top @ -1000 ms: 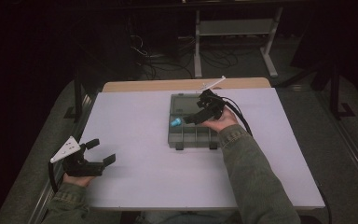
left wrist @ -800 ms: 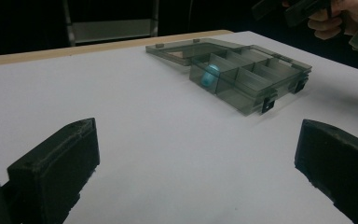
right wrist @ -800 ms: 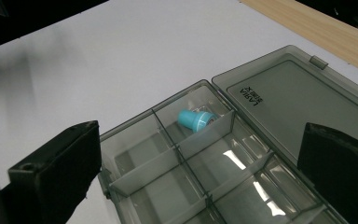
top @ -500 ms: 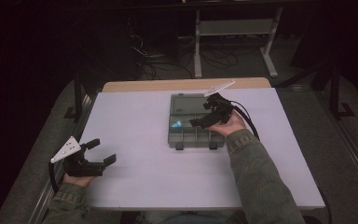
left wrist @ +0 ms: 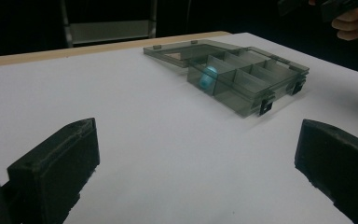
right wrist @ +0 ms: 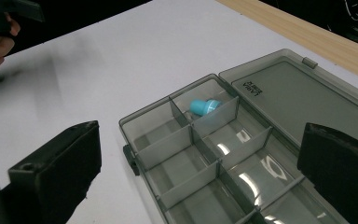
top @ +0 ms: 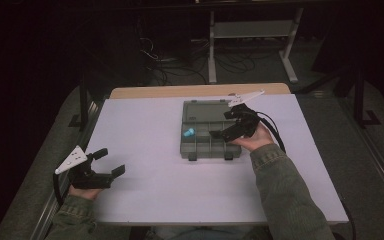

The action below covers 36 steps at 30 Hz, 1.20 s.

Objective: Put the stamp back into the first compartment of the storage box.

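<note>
Grey compartment box (top: 207,134) lay open on white worktop (top: 145,200), blue cap (right wrist: 204,106) inside, right gripper (top: 225,131) hovered above with jaws wide, empty, left gripper (top: 111,161) likewise.

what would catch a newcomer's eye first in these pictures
Probably the small bright blue piece, the only vivid colour here, sitting in a far corner compartment of the grey divided box whose lid lies open flat on the white table. Next, the right gripper held over the box with its jaws spread. The left gripper sits off near the table's left edge, jaws apart too.
</note>
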### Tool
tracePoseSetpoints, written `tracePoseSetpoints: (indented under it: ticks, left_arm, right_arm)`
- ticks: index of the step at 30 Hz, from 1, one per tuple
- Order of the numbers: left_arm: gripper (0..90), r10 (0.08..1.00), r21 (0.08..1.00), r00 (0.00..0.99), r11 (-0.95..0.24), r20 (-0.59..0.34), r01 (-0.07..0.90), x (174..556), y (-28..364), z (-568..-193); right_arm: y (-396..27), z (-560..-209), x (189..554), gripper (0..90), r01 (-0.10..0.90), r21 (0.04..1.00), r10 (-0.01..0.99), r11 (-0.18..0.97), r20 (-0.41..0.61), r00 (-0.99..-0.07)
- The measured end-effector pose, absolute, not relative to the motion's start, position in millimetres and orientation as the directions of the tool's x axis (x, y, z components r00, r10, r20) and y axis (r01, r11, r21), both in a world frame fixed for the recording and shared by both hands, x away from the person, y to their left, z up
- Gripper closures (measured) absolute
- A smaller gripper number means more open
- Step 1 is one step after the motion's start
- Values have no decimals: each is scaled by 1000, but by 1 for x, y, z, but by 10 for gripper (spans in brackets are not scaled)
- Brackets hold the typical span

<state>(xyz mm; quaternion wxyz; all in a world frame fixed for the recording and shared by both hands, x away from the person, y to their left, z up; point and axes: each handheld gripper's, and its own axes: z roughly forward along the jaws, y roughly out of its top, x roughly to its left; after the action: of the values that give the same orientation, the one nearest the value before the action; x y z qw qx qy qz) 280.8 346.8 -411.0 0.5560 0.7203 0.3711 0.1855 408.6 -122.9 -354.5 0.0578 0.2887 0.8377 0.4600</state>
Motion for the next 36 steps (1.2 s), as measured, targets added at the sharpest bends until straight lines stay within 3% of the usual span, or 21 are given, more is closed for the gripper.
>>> tracePoseSetpoints:
  ticks: [15, 36]
  left_arm:
    - [0, 741, 939, 655, -102, -148, 328, 281, 346, -411]
    - [0, 742, 939, 655, -109, -141, 326, 281, 347, -411]
  right_arm:
    - [-131, -353, 392, 0, 400, 831, 533, 387, 153, -832]
    - [-170, -366, 368, 0, 432, 838, 568, 333, 187, -802]
